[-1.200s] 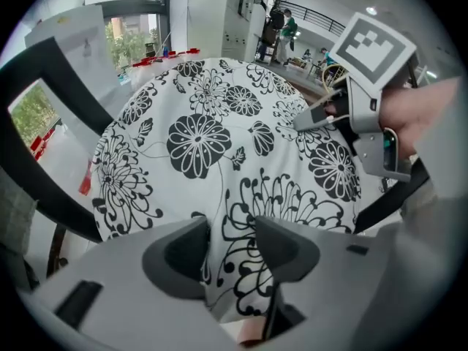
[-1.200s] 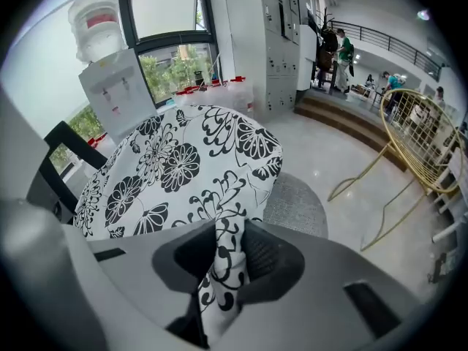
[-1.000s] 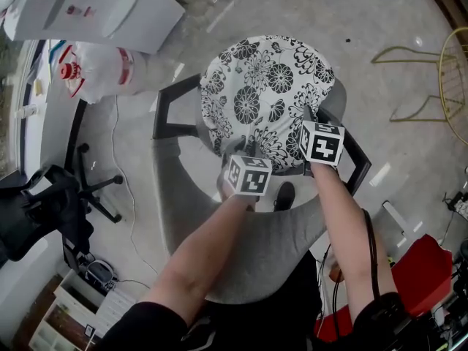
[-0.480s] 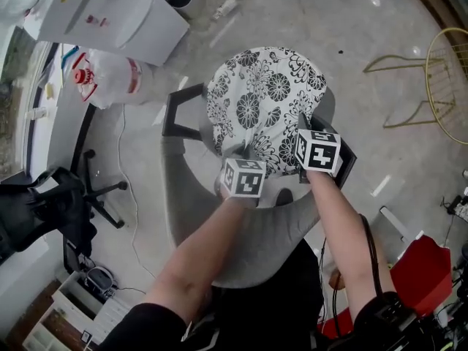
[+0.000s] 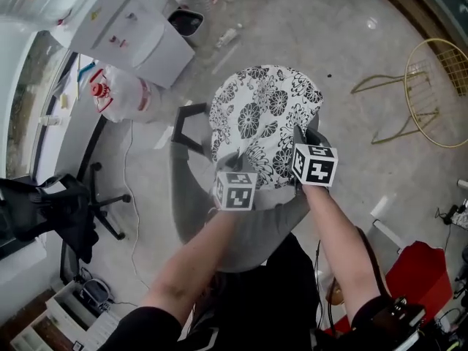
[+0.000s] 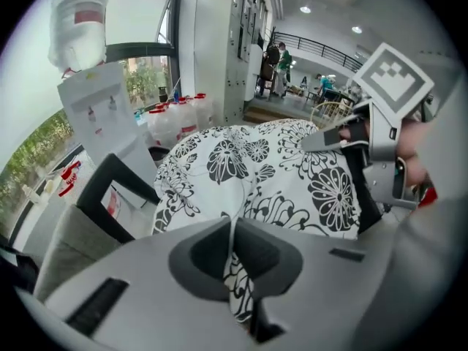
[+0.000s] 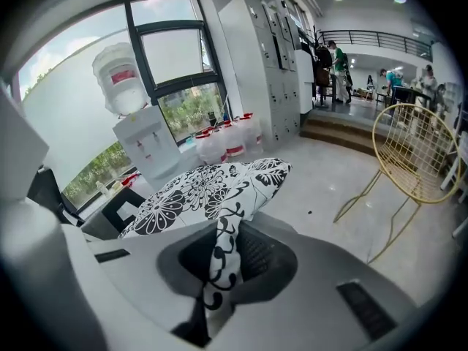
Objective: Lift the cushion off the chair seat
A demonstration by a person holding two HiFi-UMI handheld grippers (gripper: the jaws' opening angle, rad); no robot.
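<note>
The white cushion [image 5: 263, 115] with black flowers hangs above the grey chair [image 5: 191, 196], held up by its near edge. My left gripper [image 5: 232, 172] is shut on the fabric at the near left; in the left gripper view a fold of cushion [image 6: 248, 167] is pinched between its jaws [image 6: 232, 243]. At the near right corner my right gripper [image 5: 301, 146] is shut on a fold too, and the cushion [image 7: 197, 192] runs through that gripper [image 7: 221, 258] and away from it. The right gripper [image 6: 380, 145] also shows in the left gripper view.
A white water dispenser [image 5: 124, 20] and a plastic bag [image 5: 121, 93] stand left of the chair. A black office chair [image 5: 51, 210] is at the far left, a gold wire chair [image 5: 431, 86] at the right, a red object [image 5: 420, 276] at lower right. Water jugs [image 7: 227, 141] line the window.
Both grippers have risen together with the cushion's near edge. The cushion has come up off the seat, and more of the grey seat shows beneath it.
</note>
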